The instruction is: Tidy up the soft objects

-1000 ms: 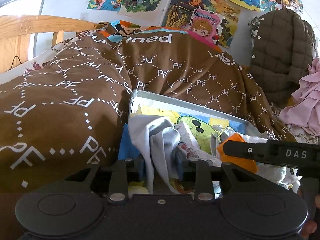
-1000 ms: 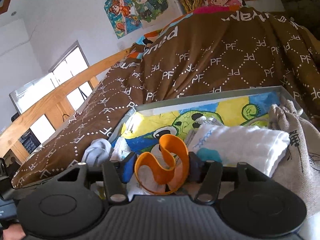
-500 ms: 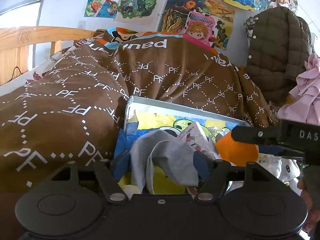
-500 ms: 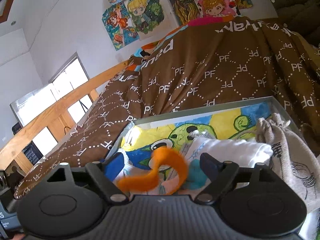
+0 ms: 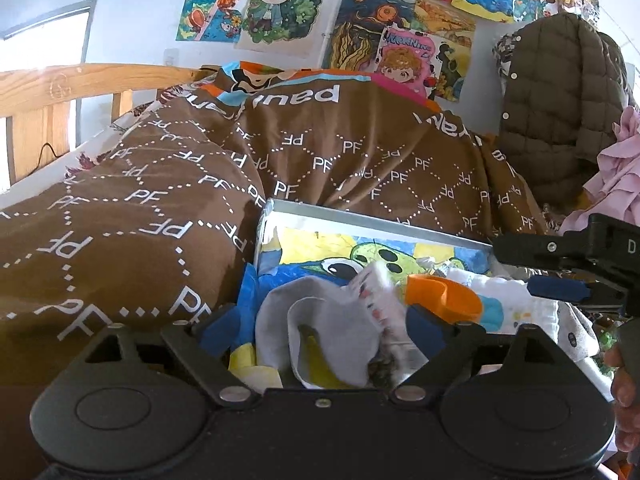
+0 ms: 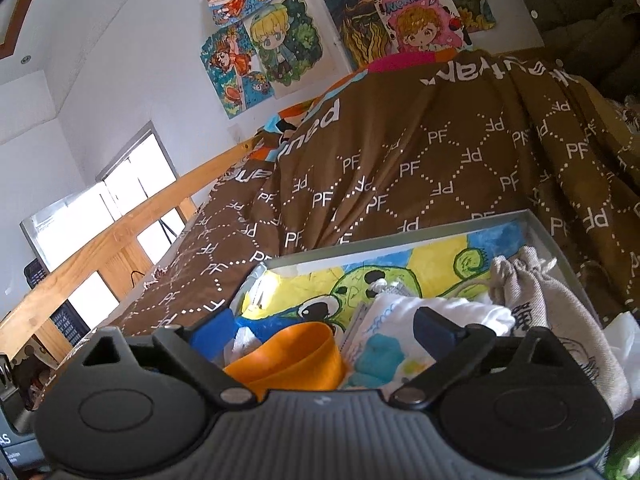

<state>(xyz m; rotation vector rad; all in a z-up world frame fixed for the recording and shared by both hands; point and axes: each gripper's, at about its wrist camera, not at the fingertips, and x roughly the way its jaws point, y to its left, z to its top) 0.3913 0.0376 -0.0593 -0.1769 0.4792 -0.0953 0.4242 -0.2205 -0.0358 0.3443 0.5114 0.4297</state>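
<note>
A shallow grey box (image 5: 360,218) with a cartoon picture on its floor lies on the bed. My left gripper (image 5: 326,326) hangs over its near end, jaws opening. A grey cloth (image 5: 320,328) slumps loose between the blue pads (image 5: 222,324), and neither pad presses on it. My right gripper (image 6: 322,326) is opening too. Between its pads lies an orange band (image 6: 288,356), free of both; it also shows as the orange band (image 5: 444,298). The right gripper (image 5: 516,268) reaches in from the right. A white printed cloth (image 6: 404,320) and a grey drawstring pouch (image 6: 532,292) lie in the box (image 6: 400,236).
A brown "PF" blanket (image 5: 140,216) is heaped around the box on the left and behind. A wooden bed rail (image 6: 120,236) runs along the left. A quilted jacket (image 5: 560,92) and a pink garment (image 5: 616,184) are at the right. A person's hand (image 5: 624,380) shows at the right edge.
Both grippers have opened wide. The grey cloth slipped from the left pads and sank into the box. The orange band left the right pads and dropped flat below them.
</note>
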